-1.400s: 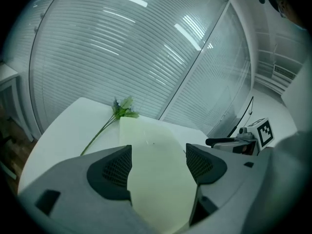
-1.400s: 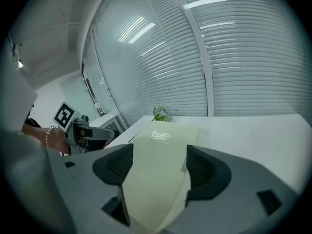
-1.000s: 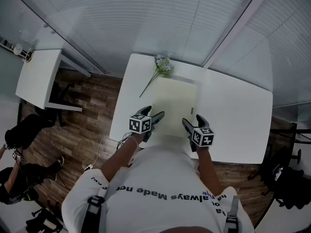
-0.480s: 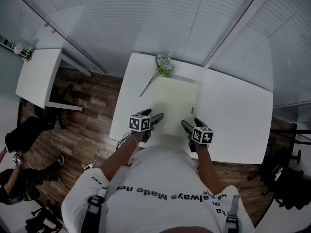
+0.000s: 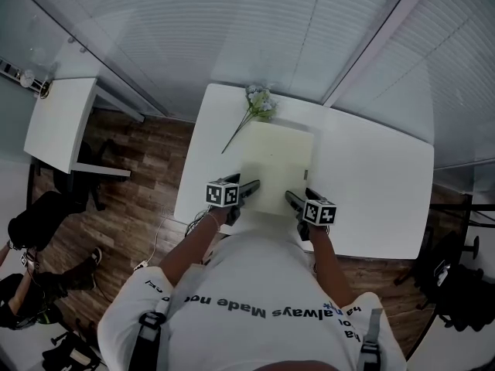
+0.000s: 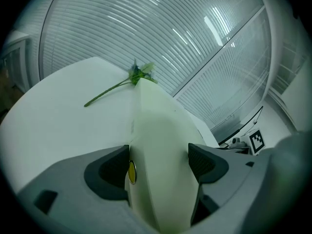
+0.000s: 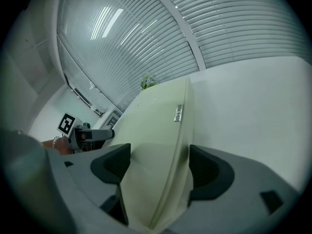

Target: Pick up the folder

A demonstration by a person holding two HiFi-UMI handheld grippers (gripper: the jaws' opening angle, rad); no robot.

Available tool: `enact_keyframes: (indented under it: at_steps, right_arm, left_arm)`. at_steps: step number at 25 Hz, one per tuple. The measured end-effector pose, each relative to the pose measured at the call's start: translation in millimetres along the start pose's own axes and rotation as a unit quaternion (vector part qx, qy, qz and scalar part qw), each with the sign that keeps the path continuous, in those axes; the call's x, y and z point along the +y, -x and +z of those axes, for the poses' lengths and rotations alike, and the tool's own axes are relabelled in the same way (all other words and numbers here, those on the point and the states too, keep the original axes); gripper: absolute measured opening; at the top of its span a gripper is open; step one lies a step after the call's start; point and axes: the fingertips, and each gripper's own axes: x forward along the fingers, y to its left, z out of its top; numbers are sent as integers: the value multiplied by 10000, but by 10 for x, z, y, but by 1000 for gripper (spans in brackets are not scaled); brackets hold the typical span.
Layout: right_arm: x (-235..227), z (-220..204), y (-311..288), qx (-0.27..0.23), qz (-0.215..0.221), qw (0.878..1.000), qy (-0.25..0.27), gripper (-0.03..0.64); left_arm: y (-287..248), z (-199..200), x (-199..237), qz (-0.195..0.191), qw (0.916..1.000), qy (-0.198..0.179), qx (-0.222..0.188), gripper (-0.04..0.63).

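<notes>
- While the pale yellow folder (image 5: 278,161) lies on the white table (image 5: 371,184), its near edge sits between the jaws of both grippers.
- Left gripper (image 5: 247,188): it is at the folder's 7 o'clock corner in the head view. In the left gripper view its jaws are drawn in narrow on the folder, with both dark pads against the bulging cover. A small yellow dot (image 6: 131,172) shows beside the left pad.
- Right gripper (image 5: 291,199): it is at the folder's 5 o'clock corner. In the right gripper view its jaws clamp the folder's edge, which fills the gap between the pads.
- A small metal clip (image 7: 179,113) shows on the folder's right border, at 12 o'clock from the right gripper's jaws.
- A flower sprig (image 5: 257,105) lies on the table at the folder's 11 o'clock. Its blossom is right at the far left corner, touching or just beside it; I cannot tell which.
- A second white table (image 5: 62,122) stands well apart at 9 o'clock, over the wooden floor (image 5: 147,176).
</notes>
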Motion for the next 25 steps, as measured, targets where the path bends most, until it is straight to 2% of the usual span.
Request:
enact_keyframes:
  at_steps: [19,25]
  right_arm:
    - [20,17,15,27,-255,9994,212,322]
    - [57,62,55,-18,-257,9993,287,322]
  left_arm:
    - [34,12,2,207,9997,-122,-1,341]
    - [73,72,-47,248,9992,-324,-47,341]
